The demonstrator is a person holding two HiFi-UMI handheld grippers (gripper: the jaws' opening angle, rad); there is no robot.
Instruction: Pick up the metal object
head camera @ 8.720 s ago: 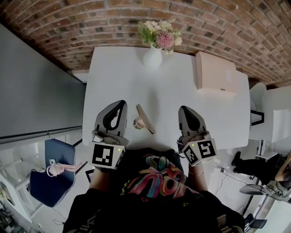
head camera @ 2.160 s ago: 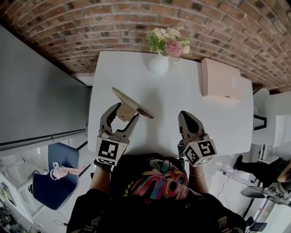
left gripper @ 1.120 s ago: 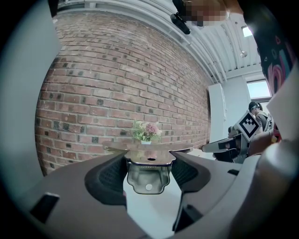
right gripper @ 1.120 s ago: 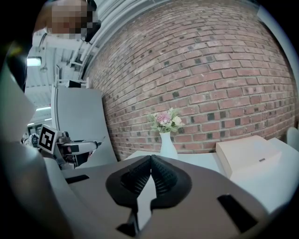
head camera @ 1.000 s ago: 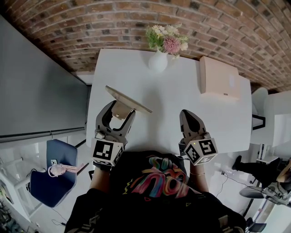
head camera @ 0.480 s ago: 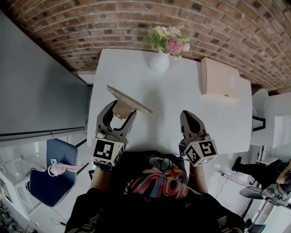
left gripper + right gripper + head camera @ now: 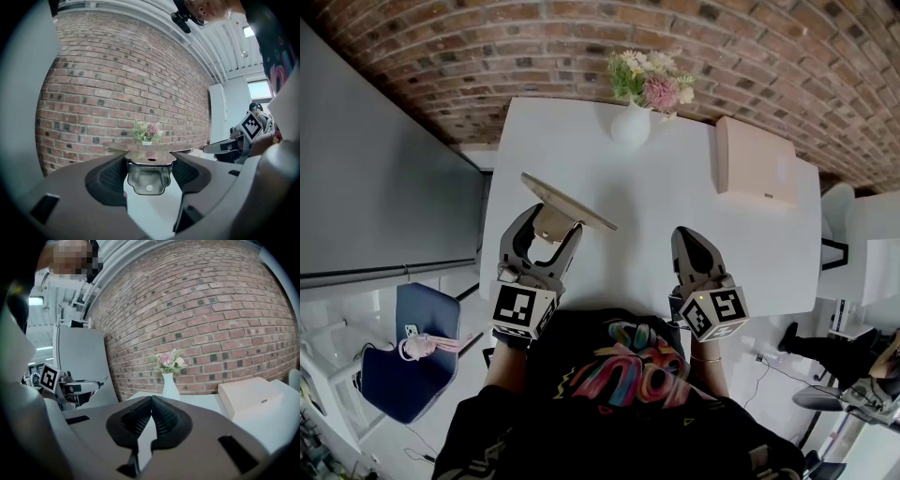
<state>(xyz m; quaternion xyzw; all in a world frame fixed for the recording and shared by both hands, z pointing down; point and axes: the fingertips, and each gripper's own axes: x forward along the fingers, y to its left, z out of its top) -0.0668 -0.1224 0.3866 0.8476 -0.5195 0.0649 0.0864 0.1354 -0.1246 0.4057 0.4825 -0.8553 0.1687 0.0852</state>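
Jaws of your left gripper (image 7: 149,161) were clamped on the folded bracket of the metal object (image 7: 569,202), which you held above the white table (image 7: 656,187) with its flat plate at the far end. Your right gripper (image 7: 151,401) had its jaws pressed together on nothing, by the table's near edge. You could not read the small dark label on the pale box (image 7: 755,161).
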